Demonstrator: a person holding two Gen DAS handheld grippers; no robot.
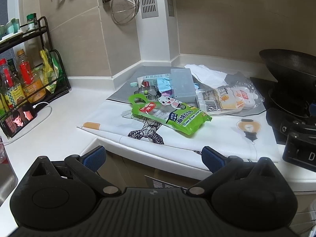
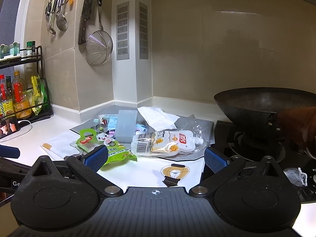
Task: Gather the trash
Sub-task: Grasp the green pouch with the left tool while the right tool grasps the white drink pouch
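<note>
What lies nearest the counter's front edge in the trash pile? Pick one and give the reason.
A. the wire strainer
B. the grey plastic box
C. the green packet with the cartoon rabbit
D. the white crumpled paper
C: the green packet lies at the front of the pile, with the grey box and the white paper behind it, and the strainer hangs on the wall.

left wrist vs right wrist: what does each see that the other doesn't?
Left wrist only: the black geometric print on the white mat and the right gripper's body at the frame's right edge. Right wrist only: the full utensil rail with cleaver, the wok's interior, and a crumpled clear plastic scrap on the stove. Both: green sponge package, grey box, white pouch in clear bag, strainer, phone. Both grippers are open and empty.
</note>
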